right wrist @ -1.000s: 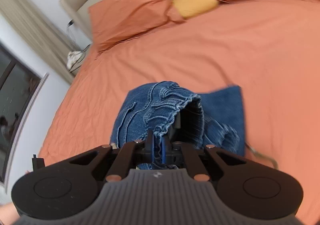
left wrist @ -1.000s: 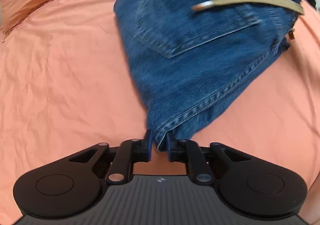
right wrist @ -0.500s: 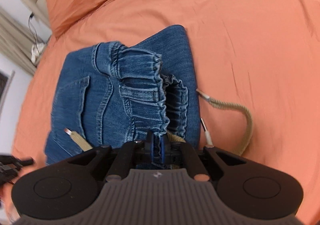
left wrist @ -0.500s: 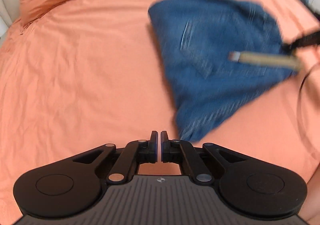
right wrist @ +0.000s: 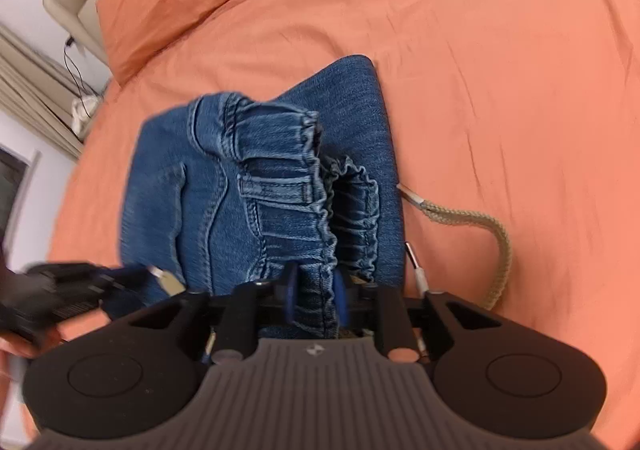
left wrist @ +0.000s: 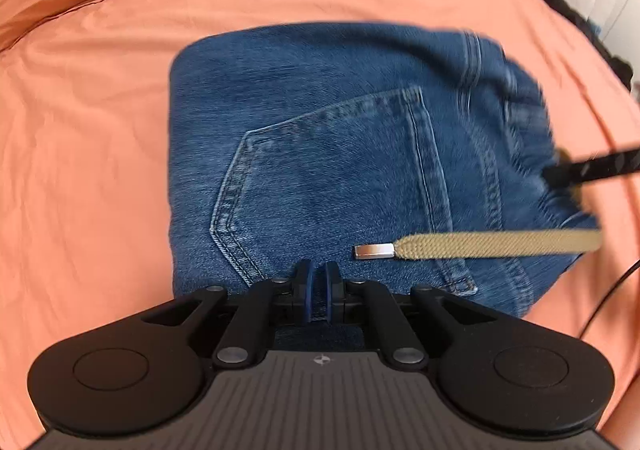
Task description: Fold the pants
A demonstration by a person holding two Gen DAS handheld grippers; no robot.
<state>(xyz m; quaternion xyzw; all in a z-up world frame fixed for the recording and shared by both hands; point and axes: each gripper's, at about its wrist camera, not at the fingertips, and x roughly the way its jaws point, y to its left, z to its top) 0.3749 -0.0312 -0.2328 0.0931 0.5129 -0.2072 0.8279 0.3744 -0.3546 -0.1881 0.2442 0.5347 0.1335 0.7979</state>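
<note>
Right gripper (right wrist: 315,296), jaws just parted around the jeans (right wrist: 256,185) waistband; left gripper (left wrist: 317,282) closed, empty; drawstring (right wrist: 476,226) partly hidden.

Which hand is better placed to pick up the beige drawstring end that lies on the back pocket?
Probably the left. The left tongs, shut, hover over the jeans right beside the drawstring's metal tip. The right tongs have just been opening, with the waistband between them.
</note>
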